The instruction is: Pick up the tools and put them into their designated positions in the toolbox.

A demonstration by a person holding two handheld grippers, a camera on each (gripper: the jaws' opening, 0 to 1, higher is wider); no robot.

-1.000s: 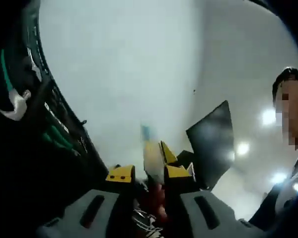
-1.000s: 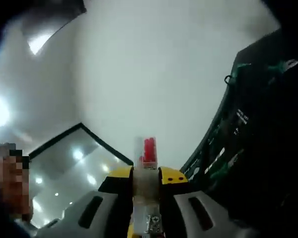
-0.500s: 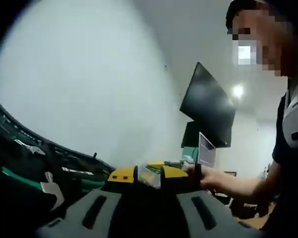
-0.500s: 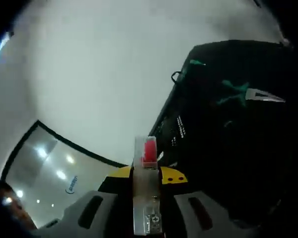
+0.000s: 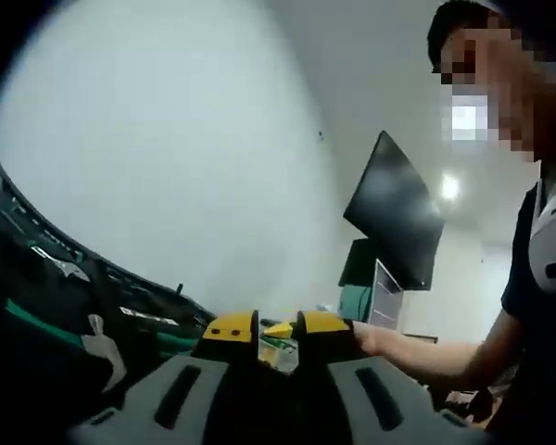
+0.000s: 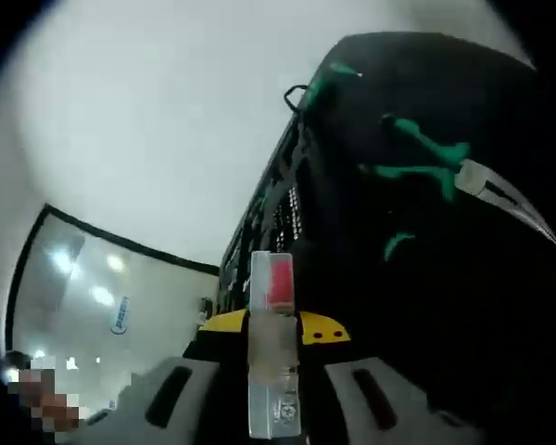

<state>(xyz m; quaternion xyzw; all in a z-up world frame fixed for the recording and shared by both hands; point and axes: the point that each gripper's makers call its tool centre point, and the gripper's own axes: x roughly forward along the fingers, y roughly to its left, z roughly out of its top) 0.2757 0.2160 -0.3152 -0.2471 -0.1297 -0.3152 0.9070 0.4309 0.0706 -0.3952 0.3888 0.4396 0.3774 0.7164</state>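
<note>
In the left gripper view my left gripper [image 5: 278,326] has its yellow-tipped jaws close together on a small yellowish tool [image 5: 279,332], of which little shows. The black open toolbox [image 5: 46,306] lies at the left, with green-handled tools [image 5: 37,320] strapped inside. In the right gripper view my right gripper [image 6: 272,324] is shut on a clear plastic tool with a red insert [image 6: 271,315] that stands up between the jaws. The toolbox [image 6: 426,278] rises to the right of it, holding green-handled pliers [image 6: 431,158] with a bare metal nose [image 6: 505,199].
A person stands at the right of the left gripper view, an arm [image 5: 426,350] reaching in behind my jaws. A black monitor [image 5: 394,222] hangs on the white wall [image 5: 167,139]. A glass partition [image 6: 102,297] shows at the lower left of the right gripper view.
Both views have swung: the toolbox has grown in the right gripper view, and the person has come into the left one. Each gripper has kept its tool between the jaws.
</note>
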